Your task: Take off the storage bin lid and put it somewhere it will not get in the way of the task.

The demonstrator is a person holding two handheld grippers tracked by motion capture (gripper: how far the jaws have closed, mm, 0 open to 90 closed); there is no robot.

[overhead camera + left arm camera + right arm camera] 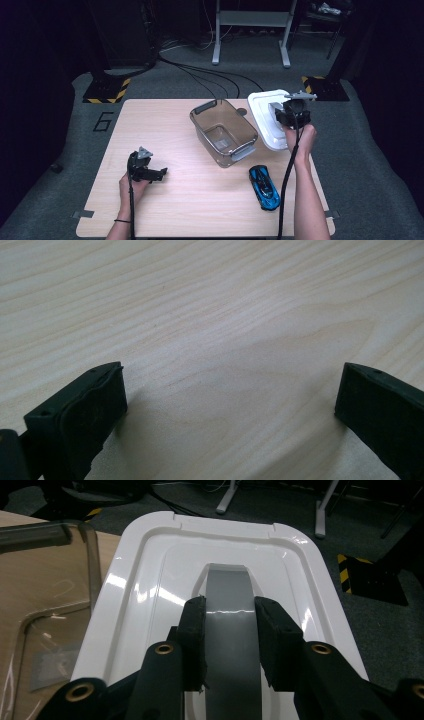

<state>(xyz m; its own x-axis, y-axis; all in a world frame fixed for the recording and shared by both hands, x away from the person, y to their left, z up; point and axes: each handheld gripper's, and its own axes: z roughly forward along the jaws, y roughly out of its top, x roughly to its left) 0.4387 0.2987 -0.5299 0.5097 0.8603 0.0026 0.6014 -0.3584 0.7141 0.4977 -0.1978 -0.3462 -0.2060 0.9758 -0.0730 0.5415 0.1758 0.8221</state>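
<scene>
Gripping white lid (150, 580), glossy, rounded corners, grey handle (232, 630)

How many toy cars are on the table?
1: a blue toy car near the table's front right edge, in front of the clear tub. The tub looks empty, so none seems hidden.

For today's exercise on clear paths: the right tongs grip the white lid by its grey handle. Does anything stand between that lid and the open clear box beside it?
Nothing visible does. The lid sits right beside the box, whose top is open. The toy car lies nearer the person, out of the way.
</scene>
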